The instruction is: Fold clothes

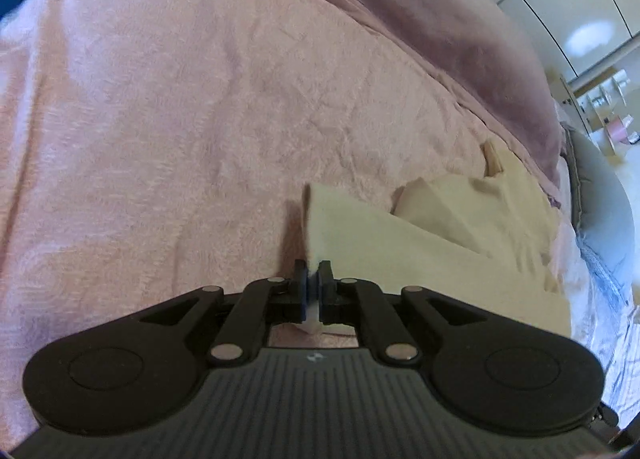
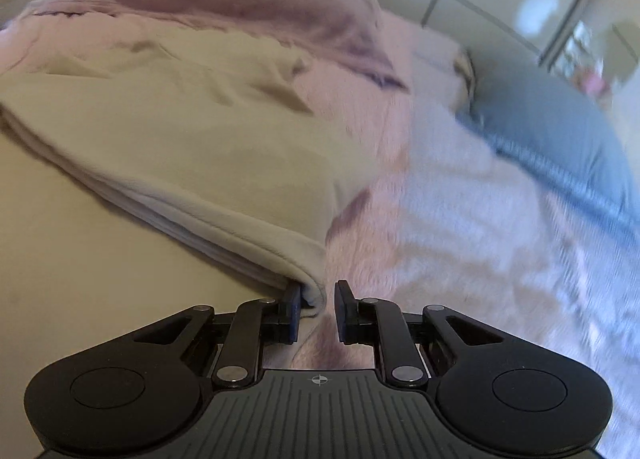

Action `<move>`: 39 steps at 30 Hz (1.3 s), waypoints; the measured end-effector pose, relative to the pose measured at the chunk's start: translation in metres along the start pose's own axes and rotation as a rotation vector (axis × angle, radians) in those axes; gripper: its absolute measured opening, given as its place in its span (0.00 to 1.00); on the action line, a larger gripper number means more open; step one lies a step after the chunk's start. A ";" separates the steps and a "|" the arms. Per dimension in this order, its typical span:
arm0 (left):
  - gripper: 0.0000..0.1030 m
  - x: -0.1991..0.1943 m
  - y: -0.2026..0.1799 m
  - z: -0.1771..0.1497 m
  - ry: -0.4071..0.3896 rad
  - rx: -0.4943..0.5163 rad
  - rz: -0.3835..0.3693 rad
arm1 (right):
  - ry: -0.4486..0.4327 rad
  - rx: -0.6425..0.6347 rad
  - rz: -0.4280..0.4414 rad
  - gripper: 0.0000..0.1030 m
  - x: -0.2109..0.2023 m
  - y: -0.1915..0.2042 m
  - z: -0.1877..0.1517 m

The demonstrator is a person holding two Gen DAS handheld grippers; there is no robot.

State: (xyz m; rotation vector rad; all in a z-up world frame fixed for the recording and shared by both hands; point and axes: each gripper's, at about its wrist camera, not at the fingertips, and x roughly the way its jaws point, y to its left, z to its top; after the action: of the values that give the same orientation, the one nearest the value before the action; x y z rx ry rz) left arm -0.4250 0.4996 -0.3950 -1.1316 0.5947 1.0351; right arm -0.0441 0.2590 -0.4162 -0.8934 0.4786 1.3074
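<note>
Here the left gripper [image 1: 314,279] has its fingers pressed together on a corner of the cream garment [image 1: 420,243], which lies along the right side of the pink bedspread [image 1: 180,119], below the bunched mauve duvet [image 1: 440,31]. The right gripper [image 2: 318,307] has its fingers spread, a folded edge of the same cloth [image 2: 192,131] resting against the inner face of one finger, unclamped. The likely trouble: if the left pulls while the right stays unclosed, that edge could slip free and the fold skew, or the fluffy bedspread could get pinched along with it.

Right hand-held gripper [image 2: 317,309] parted, cream garment [image 2: 192,139] hem apparently touching one finger, on pink blanket [image 2: 460,219].
</note>
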 end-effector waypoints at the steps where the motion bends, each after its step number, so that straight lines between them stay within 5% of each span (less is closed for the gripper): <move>1: 0.04 -0.002 0.000 0.002 -0.004 -0.004 0.011 | 0.030 -0.004 0.013 0.15 0.004 0.000 -0.002; 4: 0.09 -0.016 0.001 0.005 -0.007 -0.001 0.084 | 0.077 0.025 0.032 0.15 0.005 -0.004 -0.002; 6: 0.09 -0.035 -0.009 0.007 -0.031 0.049 0.143 | 0.087 0.132 0.042 0.15 -0.004 -0.018 -0.002; 9: 0.10 -0.052 -0.041 0.006 -0.008 0.140 0.118 | 0.105 0.372 0.073 0.15 -0.015 -0.048 -0.009; 17: 0.11 0.038 -0.212 -0.012 0.268 0.590 -0.159 | 0.167 1.702 0.210 0.15 -0.012 -0.128 -0.111; 20: 0.11 0.067 -0.274 -0.022 0.337 0.771 -0.225 | 0.198 1.976 0.192 0.15 -0.029 -0.130 -0.138; 21: 0.12 0.074 -0.292 -0.026 0.354 0.828 -0.242 | 0.204 1.940 0.189 0.15 -0.035 -0.132 -0.137; 26: 0.13 0.081 -0.331 -0.047 0.402 0.879 -0.257 | 0.222 1.212 0.138 0.15 -0.056 -0.129 -0.093; 34: 0.17 0.057 -0.285 -0.132 0.347 0.567 -0.132 | 0.289 0.980 0.273 0.15 -0.056 -0.166 -0.111; 39: 0.26 0.042 -0.273 -0.179 0.311 0.333 -0.124 | 0.345 0.838 0.307 0.15 -0.061 -0.191 -0.110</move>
State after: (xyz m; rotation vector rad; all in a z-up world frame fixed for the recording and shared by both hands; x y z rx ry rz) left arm -0.1436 0.3298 -0.3725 -1.0237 0.8969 0.6270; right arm 0.1433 0.1335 -0.3804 -0.3306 1.3568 1.0595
